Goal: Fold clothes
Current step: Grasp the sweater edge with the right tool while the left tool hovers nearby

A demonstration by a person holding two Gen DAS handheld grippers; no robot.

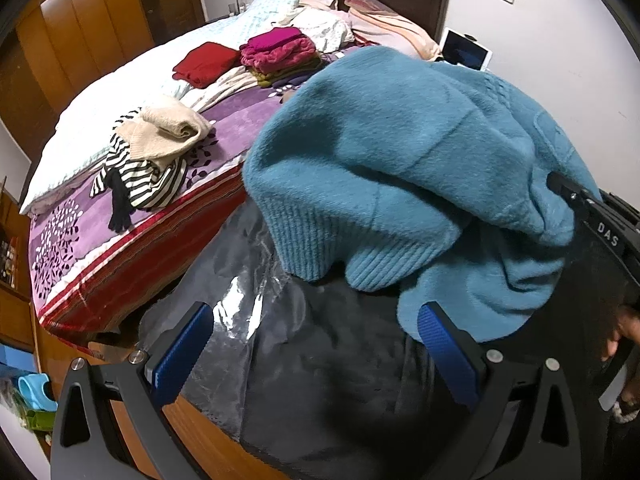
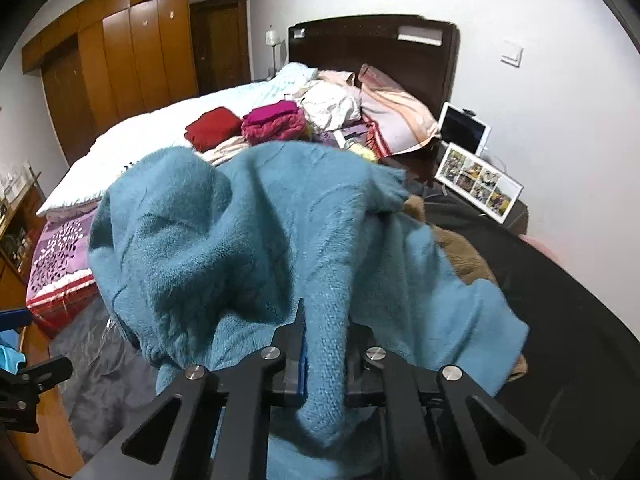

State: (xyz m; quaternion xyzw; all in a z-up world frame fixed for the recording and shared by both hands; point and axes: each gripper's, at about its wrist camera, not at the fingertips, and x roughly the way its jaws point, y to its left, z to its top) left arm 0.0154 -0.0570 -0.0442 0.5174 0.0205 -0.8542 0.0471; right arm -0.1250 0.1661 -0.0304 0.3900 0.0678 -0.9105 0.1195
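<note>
Right gripper [image 2: 324,344] jaws clenched on a bunched teal sweater [image 2: 248,240]; left gripper [image 1: 316,344] jaws released below it. Folded stacks [image 1: 280,56] lie beyond; this fold looks barely begun.

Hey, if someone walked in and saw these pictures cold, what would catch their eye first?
Most striking is the fluffy teal sweater bunched up in the foreground, a fold of it pinched in the right gripper, while the left gripper stands open below it. Behind, on the bed, lie a magenta stack of folded clothes, a folded red garment, and a cream and striped heap near its foot.
</note>
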